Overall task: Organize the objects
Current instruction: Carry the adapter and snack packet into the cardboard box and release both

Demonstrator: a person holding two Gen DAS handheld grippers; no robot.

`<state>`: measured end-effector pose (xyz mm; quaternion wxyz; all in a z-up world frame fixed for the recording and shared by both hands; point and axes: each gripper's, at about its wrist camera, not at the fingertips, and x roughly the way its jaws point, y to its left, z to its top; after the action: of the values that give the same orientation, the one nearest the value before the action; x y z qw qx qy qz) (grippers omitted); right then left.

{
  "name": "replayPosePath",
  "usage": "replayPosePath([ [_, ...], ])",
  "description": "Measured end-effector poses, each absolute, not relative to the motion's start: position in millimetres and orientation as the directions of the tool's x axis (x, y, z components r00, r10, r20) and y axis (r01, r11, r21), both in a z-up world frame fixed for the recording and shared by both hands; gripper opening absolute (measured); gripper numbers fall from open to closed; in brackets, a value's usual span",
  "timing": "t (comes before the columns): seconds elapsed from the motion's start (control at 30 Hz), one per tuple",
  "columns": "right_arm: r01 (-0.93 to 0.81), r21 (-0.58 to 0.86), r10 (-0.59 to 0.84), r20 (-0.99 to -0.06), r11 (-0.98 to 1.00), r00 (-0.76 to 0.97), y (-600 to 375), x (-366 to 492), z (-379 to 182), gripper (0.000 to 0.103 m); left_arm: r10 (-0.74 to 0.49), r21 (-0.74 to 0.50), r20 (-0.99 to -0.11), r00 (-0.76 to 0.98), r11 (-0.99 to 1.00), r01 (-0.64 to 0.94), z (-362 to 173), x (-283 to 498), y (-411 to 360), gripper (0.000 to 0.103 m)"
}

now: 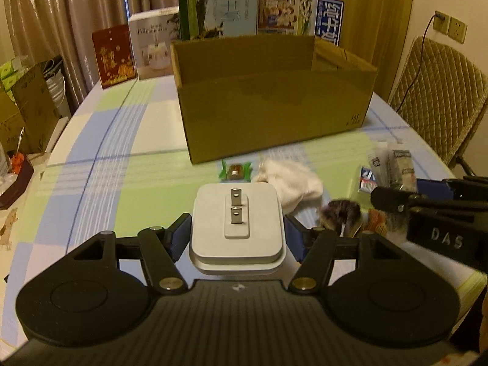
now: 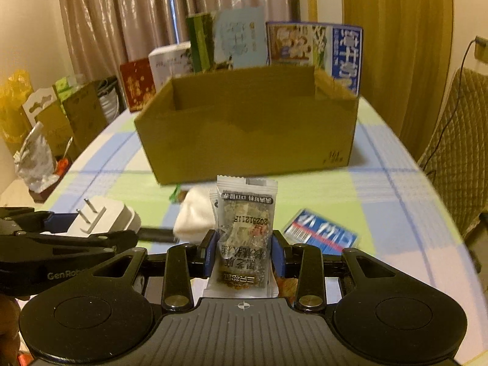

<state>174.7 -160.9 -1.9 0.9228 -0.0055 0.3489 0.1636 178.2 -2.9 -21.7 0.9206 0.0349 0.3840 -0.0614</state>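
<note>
My left gripper (image 1: 238, 235) is shut on a white power adapter (image 1: 236, 228), its two metal prongs facing up, held above the checked tablecloth. My right gripper (image 2: 245, 254) is shut on clear snack packets (image 2: 245, 228) that stand upright between the blue pads. An open cardboard box (image 1: 274, 97) (image 2: 250, 128) stands on the table beyond both. In front of the box lie a white cloth (image 1: 292, 183) (image 2: 195, 216), a green-wrapped candy (image 1: 236, 170), a blue-and-white packet (image 2: 320, 233) (image 1: 367, 180) and a dark furry item (image 1: 341, 213). The left gripper with the adapter (image 2: 100, 216) shows at the left of the right wrist view.
Printed boxes and cartons (image 1: 219, 9) stand behind the cardboard box. A quilted chair (image 1: 439, 97) is at the table's right. Bags and boxes (image 2: 61, 116) crowd the floor at the left. The right gripper's arm (image 1: 433, 216) reaches in at the right of the left wrist view.
</note>
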Motion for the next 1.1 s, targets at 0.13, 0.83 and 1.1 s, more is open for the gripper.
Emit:
replayPosePath([
  [0.13,-0.305,0.107,0.3,-0.636,0.946,0.711,-167.7,178.8,10.3,0.034,-0.086,0.02,-0.702,0.707,0.99,0.14,-7.5,181.4,-6.8,0.06],
  [0.83,-0.416,0.113,0.397,-0.594,0.902,0.7,-176.9,322.2,106.4,0.034,-0.144,0.014,-0.643,0.752,0.98,0.2,86.6,309.4,-11.5,0.06],
  [1.1,-0.389,0.117,0.363,-0.663,0.914,0.655,-172.1,398.1,85.5,0.034,-0.145,-0.008,-0.67,0.728,0.982,0.189,73.8,383.4,-7.5,0.06],
])
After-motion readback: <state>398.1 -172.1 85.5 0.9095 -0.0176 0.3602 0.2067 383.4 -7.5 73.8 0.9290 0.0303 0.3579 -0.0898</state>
